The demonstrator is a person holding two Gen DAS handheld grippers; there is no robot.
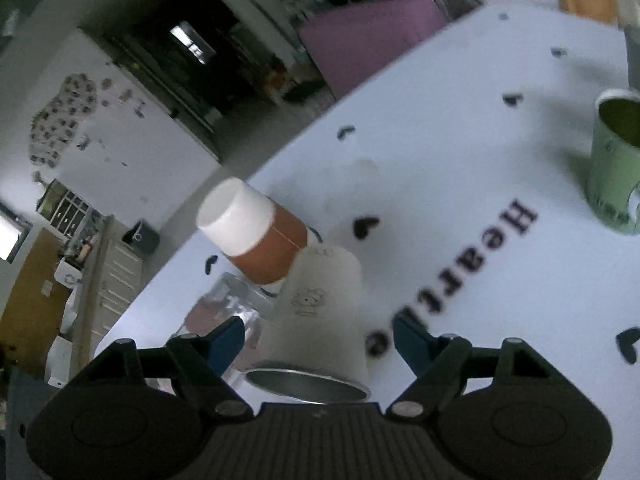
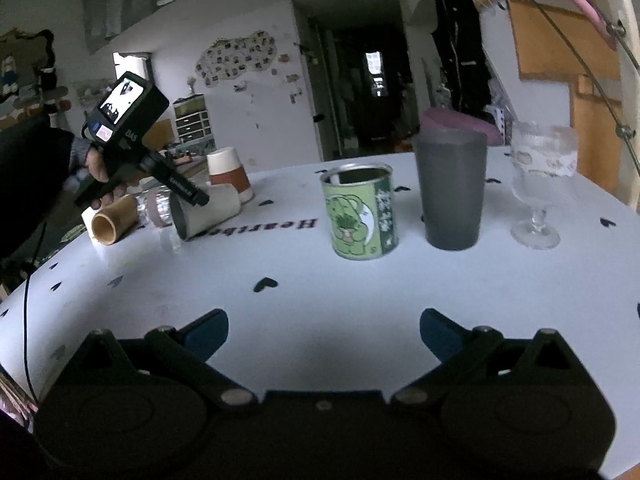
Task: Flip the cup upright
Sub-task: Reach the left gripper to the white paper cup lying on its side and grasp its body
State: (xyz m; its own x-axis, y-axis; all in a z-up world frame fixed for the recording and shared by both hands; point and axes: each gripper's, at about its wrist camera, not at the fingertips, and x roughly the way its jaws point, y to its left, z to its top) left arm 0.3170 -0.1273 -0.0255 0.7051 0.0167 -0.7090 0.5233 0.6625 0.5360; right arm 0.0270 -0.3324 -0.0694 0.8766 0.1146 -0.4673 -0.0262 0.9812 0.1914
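Left tool is hanging over the white cup, which is lying on its side on the white counter, open metal-lined mouth facing the left wrist camera. Blue fingers are spread wide to either side of the cup body, neither one visibly touching it. Just behind the cup, an orange-and-white cup is standing mouth-down, and a clear glass is lying beside it. In the right wrist view, a bamboo cup is lying on its side near that cluster. Right tool is also wide and holding nothing, low over bare counter, well apart from the work. Ahead of it, 3 vessels are already standing upright: green tin, grey tumbler, stemmed glass. Judged step: approach, lining up for the grasp. Next move seems to call for closing on the cup's wall, lifting clear of the neighbours, then rotating mouth-up before setting down. Risk: the cup rolling, or nudging the orange-and-white cup.
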